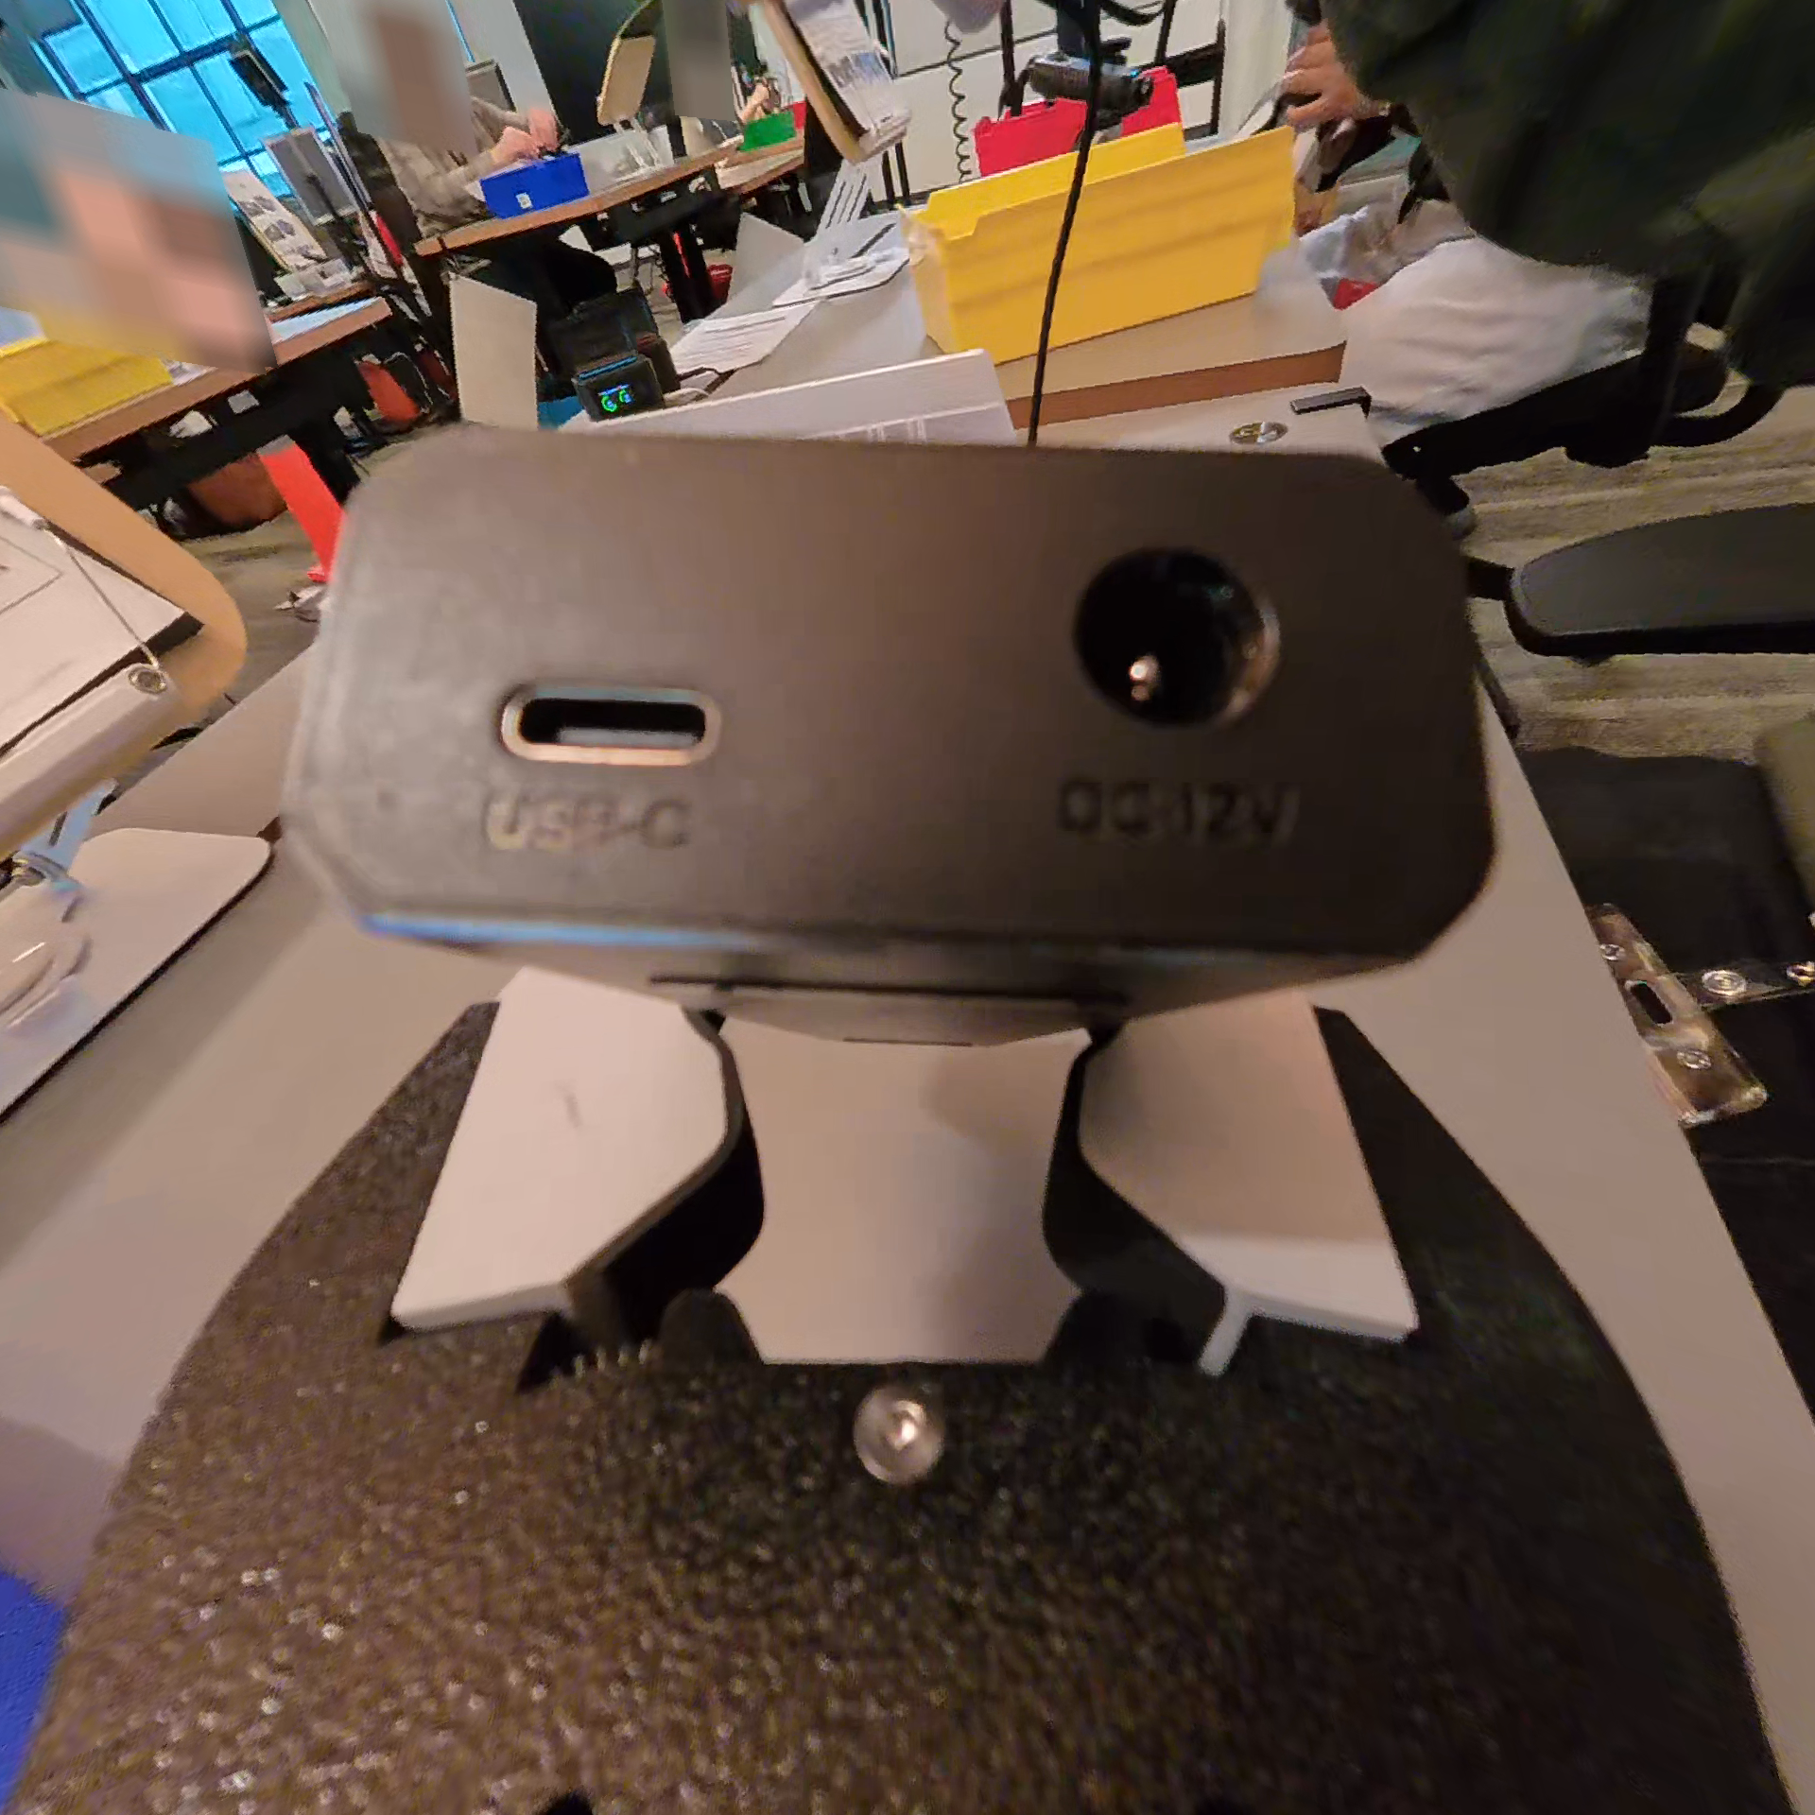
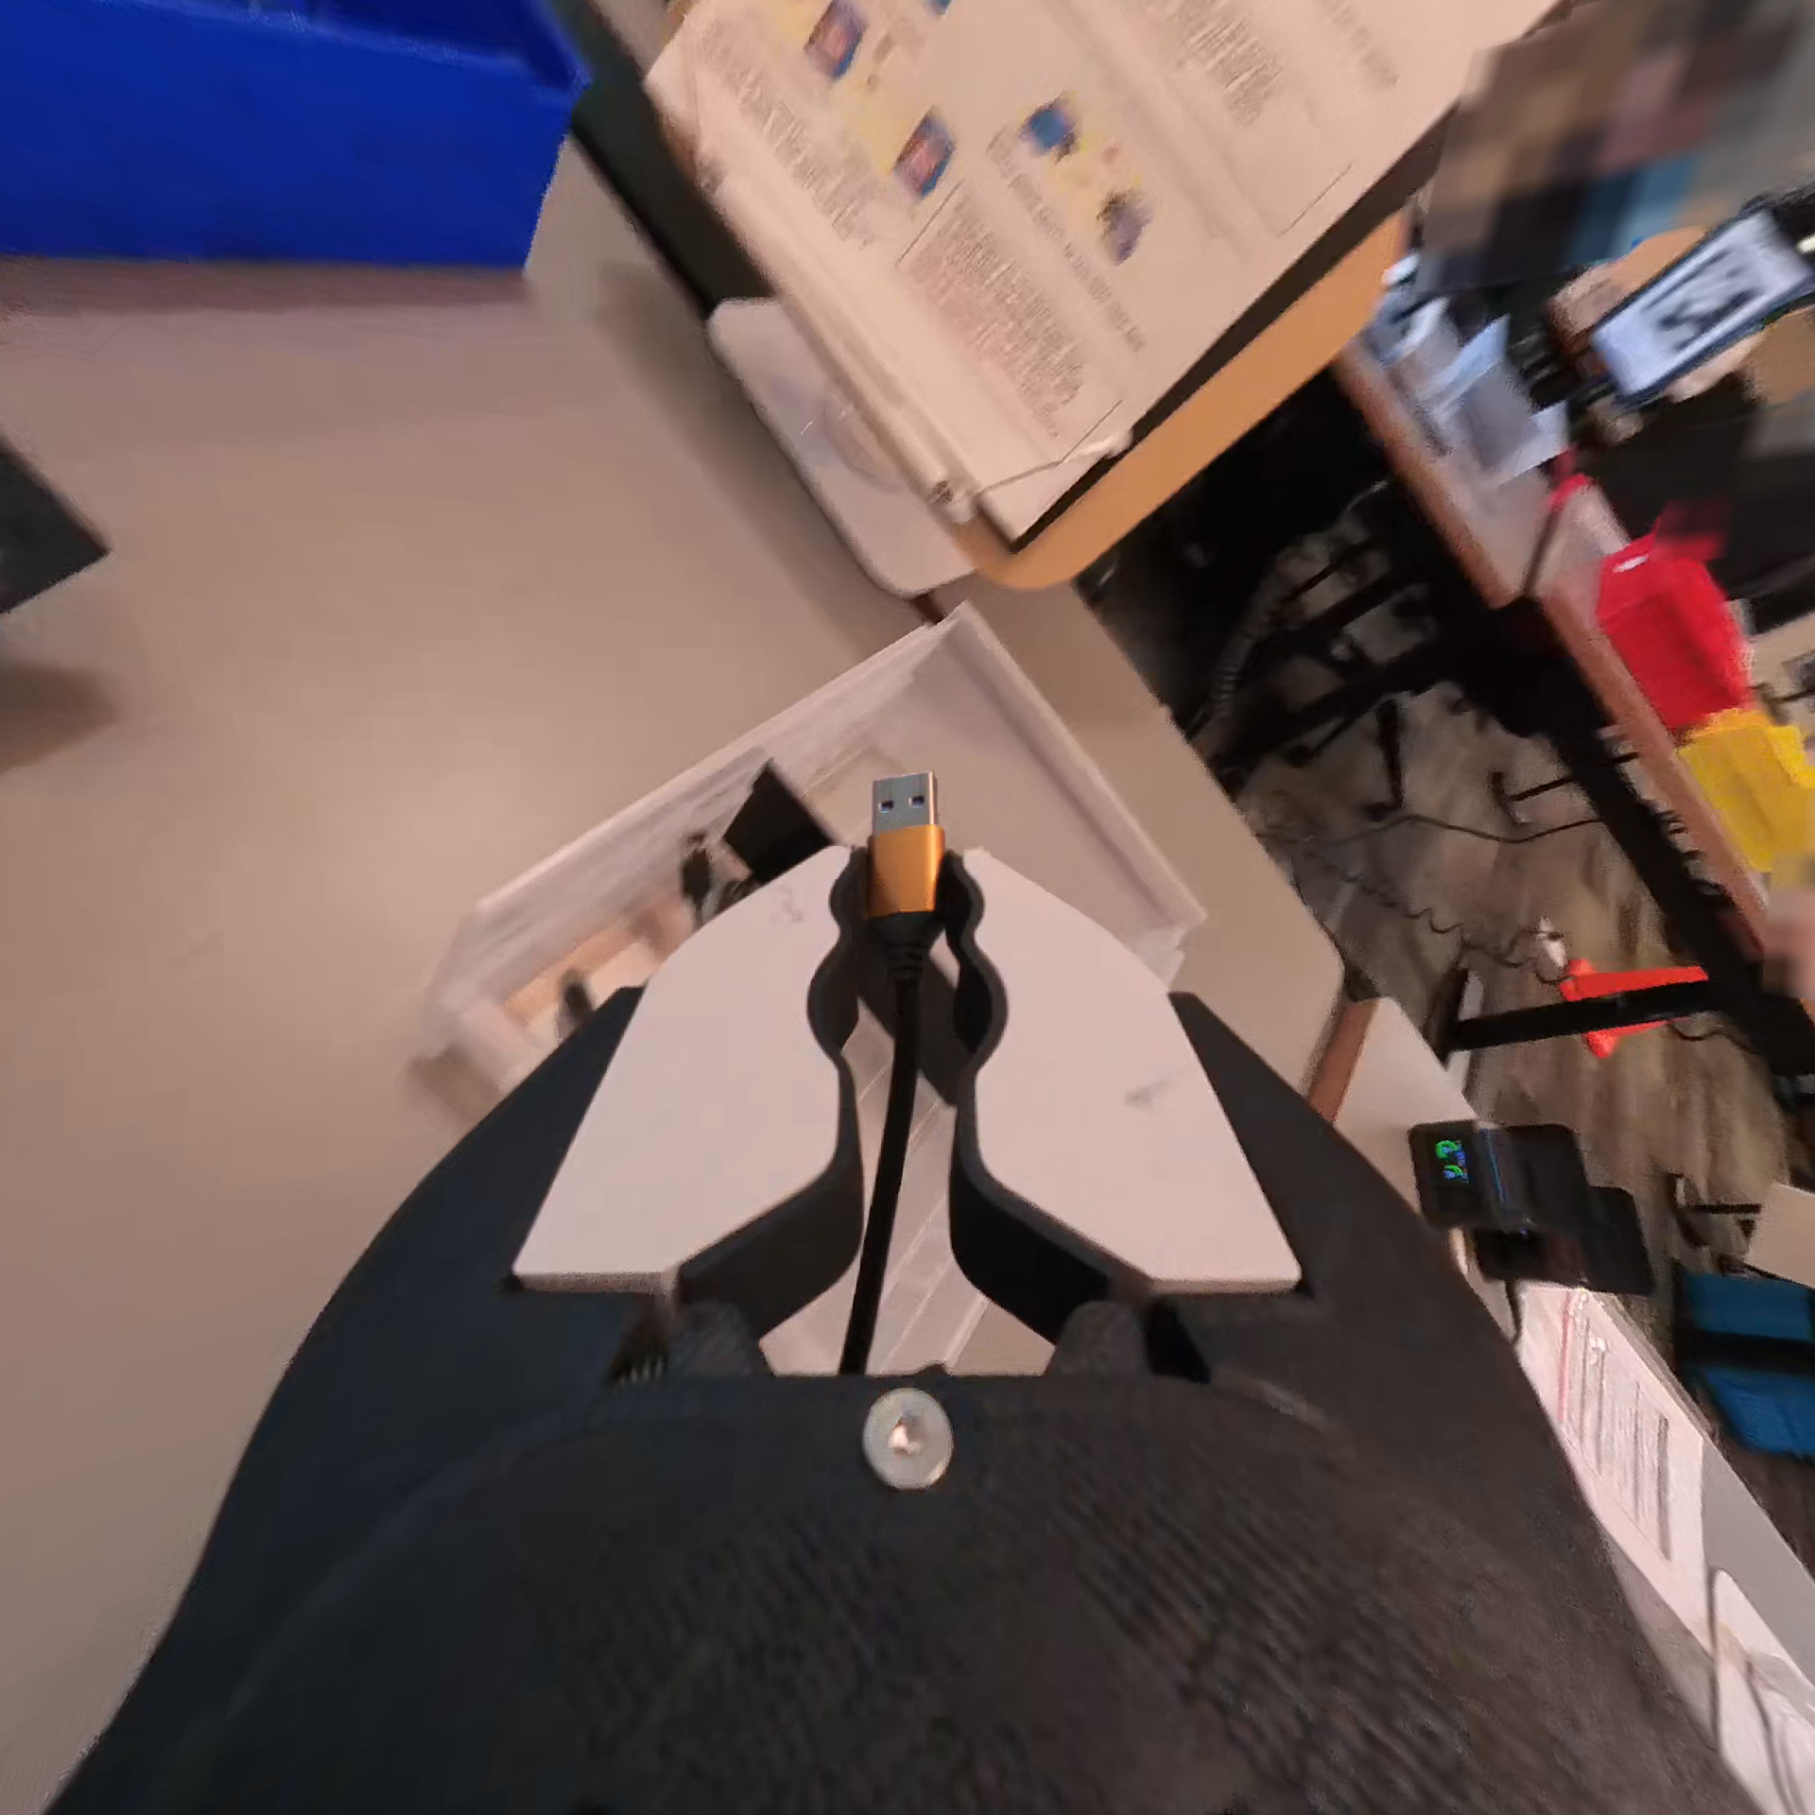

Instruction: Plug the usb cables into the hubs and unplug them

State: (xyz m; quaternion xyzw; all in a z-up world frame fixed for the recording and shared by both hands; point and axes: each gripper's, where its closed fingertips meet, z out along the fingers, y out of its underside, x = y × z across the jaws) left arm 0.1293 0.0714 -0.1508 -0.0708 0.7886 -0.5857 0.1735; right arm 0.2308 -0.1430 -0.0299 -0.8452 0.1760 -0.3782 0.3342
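In the left wrist view a dark grey USB hub (image 1: 884, 707) fills the middle, its end face toward the camera. That face has a small oval port (image 1: 609, 729) and a round power jack (image 1: 1174, 638), both empty. My left gripper (image 1: 904, 1021) is shut on the hub from below and holds it above the table. In the right wrist view my right gripper (image 2: 904, 884) is shut on the orange USB plug (image 2: 904, 869) of a black cable (image 2: 884, 1179). The plug's metal tip (image 2: 904, 800) points forward, free in the air. The hub is not in the right wrist view.
Beige table (image 1: 196, 1129) with a black mat (image 1: 1670, 864) at right and a yellow bin (image 1: 1100, 246) behind. A paper stand (image 2: 982, 246), a blue bin (image 2: 265, 128) and a white open box (image 2: 982, 707) lie ahead of the right gripper. The table edge (image 2: 1228, 786) runs to its right. The gap from one gripper's tips to the other's is roughly 25 cm.
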